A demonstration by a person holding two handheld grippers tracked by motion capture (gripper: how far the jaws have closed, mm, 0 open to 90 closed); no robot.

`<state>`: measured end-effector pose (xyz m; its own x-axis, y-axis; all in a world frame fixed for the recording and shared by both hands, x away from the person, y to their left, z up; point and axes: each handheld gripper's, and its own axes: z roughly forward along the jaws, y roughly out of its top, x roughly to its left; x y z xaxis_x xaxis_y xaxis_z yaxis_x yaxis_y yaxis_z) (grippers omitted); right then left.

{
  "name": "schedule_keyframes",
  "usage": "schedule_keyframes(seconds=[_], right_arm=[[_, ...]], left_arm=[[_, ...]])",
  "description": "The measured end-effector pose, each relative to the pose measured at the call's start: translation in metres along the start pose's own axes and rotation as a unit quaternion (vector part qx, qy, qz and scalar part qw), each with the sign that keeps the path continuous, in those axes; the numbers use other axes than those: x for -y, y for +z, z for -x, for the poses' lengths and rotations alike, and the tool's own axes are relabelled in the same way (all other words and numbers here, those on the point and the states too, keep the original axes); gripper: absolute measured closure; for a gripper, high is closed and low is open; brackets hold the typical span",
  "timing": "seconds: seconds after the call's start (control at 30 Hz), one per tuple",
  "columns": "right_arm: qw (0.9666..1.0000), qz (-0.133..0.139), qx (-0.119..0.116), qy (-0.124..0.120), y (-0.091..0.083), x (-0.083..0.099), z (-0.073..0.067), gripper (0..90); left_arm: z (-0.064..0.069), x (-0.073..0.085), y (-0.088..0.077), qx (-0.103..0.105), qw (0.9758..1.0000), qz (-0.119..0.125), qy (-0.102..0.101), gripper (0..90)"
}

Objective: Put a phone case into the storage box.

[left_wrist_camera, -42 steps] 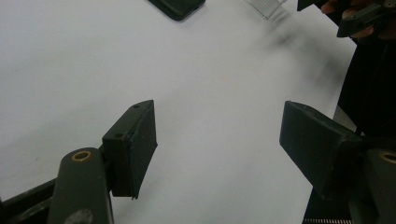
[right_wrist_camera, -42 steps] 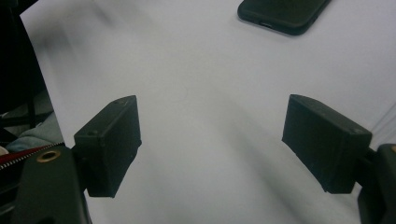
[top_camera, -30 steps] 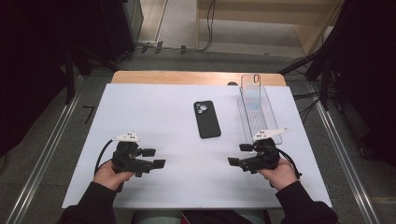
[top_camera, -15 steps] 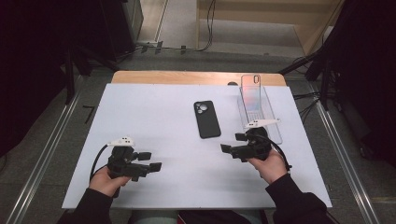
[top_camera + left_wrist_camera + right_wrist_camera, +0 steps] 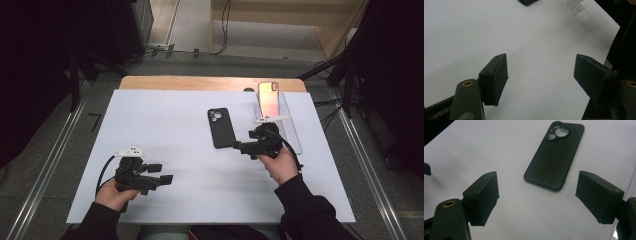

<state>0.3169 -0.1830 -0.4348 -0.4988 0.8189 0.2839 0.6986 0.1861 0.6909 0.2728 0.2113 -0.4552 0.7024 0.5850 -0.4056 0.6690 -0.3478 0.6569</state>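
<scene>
The black phone (image 5: 221,128) lay at frame centre, just left of the right gripper (image 5: 243,147), whose jaws stood wide apart, holding nothing.

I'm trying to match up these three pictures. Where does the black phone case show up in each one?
High view: the black phone case lies flat at table centre, just left of the right gripper.
Left gripper view: one corner at the top edge.
Right gripper view: upper middle, beyond the open jaws.
Shared landmark: the white table sheet.
</scene>
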Motion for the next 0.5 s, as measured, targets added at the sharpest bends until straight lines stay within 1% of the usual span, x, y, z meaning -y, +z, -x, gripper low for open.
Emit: schedule_keyframes(seconds=[0.3, 0.4, 0.5], right_arm=[[0.9998, 0.015, 0.014, 0.006, 0.011, -0.021, 0.006, 16.0], [0.9998, 0.009, 0.02, 0.002, 0.017, -0.028, 0.01, 16.0], [0.9996, 0.013, 0.025, 0.003, 0.022, -0.035, 0.012, 16.0]], left_arm=[[-0.001, 0.0, 0.0, 0.0, 1.0, -0.002, 0.0, 27.3], [-0.001, 0.0, 0.0, 0.0, 1.0, -0.001, -0.001, 27.3], [-0.002, -0.001, 0.001, 0.001, 1.0, 0.0, -0.002, 27.3]])
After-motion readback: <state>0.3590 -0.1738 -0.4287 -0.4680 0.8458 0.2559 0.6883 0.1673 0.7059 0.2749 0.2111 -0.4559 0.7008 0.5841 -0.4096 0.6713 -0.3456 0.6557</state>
